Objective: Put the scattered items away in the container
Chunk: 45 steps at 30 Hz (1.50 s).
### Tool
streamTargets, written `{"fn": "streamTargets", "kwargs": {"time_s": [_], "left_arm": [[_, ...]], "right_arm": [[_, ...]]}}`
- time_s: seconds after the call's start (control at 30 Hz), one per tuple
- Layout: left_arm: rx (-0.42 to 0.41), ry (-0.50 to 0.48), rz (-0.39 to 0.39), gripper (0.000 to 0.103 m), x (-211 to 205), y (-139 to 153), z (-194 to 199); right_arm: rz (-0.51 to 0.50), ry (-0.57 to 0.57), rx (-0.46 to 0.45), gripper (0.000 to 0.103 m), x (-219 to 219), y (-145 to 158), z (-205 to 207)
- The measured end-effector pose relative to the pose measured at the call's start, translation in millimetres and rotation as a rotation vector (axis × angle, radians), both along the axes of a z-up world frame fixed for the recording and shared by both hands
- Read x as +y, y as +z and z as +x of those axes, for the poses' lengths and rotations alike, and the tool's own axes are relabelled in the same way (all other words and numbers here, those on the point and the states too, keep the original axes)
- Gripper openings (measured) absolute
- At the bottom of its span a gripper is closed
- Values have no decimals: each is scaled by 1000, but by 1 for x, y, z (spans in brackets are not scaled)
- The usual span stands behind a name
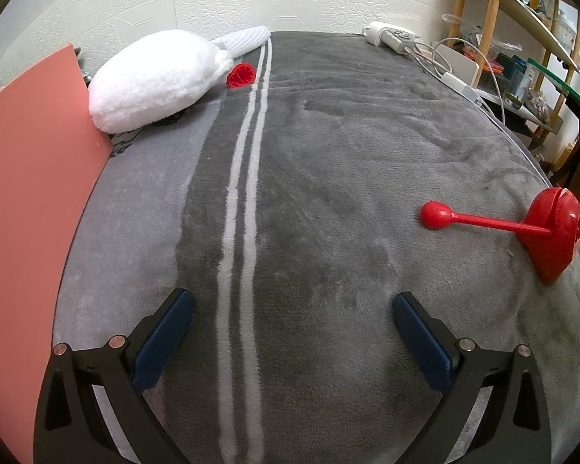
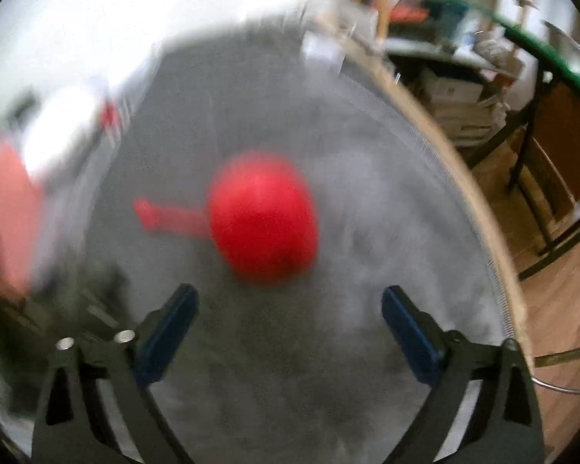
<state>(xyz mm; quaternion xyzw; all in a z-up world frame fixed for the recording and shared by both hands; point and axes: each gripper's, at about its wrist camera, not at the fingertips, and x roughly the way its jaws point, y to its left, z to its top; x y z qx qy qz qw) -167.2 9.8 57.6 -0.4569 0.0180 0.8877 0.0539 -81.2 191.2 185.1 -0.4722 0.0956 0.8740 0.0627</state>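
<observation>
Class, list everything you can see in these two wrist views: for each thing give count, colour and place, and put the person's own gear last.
Blanket: one, grey with pale stripes, covers the whole surface.
Maraca: one, red, lying at the blanket's right edge, handle pointing left; blurred but centred ahead in the right wrist view.
Small ribbed piece: one, red, far left, beside the plush.
Plush: one, white, far left corner.
Board: one, pink, along the left edge; what it belongs to cannot be told.
Charger and cables: white, far right corner.
Shelves: wooden, cluttered, right background.
Left gripper: black with blue pads, jaws open, empty.
Right gripper: same colours, jaws open, short of the maraca.
</observation>
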Motion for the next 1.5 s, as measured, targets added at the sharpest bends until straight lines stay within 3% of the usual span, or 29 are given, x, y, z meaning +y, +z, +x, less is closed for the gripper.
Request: {"fn": "streamTargets", "kwargs": {"time_s": [0.07, 0.13, 0.2, 0.27, 0.3, 0.33, 0.43, 0.57, 0.7, 0.87, 1.0, 1.07, 1.2, 1.27, 1.33, 1.43, 1.5], "left_arm": [[0, 0, 1, 103, -3, 10, 6], [0, 0, 0, 103, -3, 10, 5], [0, 0, 1, 103, -4, 13, 7], [1, -1, 1, 103, -5, 17, 9], [1, -1, 1, 103, -5, 18, 10], [1, -1, 0, 103, -6, 20, 11], [1, -1, 1, 103, -5, 16, 9], [1, -1, 1, 103, -6, 12, 6], [2, -1, 1, 103, -4, 8, 3], [2, -2, 1, 103, -3, 2, -1], [2, -2, 1, 103, -3, 0, -2], [3, -2, 0, 103, -4, 1, -1], [3, -2, -1, 103, -1, -17, -11], [3, -2, 1, 103, -2, -21, -14], [3, -2, 0, 103, -4, -13, -9], [3, -2, 0, 103, -3, -15, -10], [3, -2, 1, 103, -4, -13, -9]], "right_arm": [[-78, -12, 172, 102, 0, 63, -1], [-120, 61, 298, 103, -21, 125, -15], [-155, 127, 347, 103, -45, 160, -38], [-273, 181, 340, 103, -71, 174, -79], [-331, 187, 290, 103, -83, 169, -101], [-381, 172, 185, 103, -99, 155, -131], [-433, 109, 3, 103, -131, 111, -179], [-704, 42, 16, 103, -145, 53, -216], [-767, 16, -60, 103, -154, 7, -247], [-732, 32, -186, 103, -176, -48, -274], [-893, 62, -141, 102, -197, -70, -283], [-918, 106, -103, 46, -212, -66, -285], [-660, 191, -80, 38, -240, -12, -279], [-541, 216, 3, 38, -251, 37, -266], [-491, 232, 116, 38, -261, 99, -244], [-395, 247, 199, 39, -287, 183, -194], [-402, 258, 250, 41, -307, 228, -151]]}}
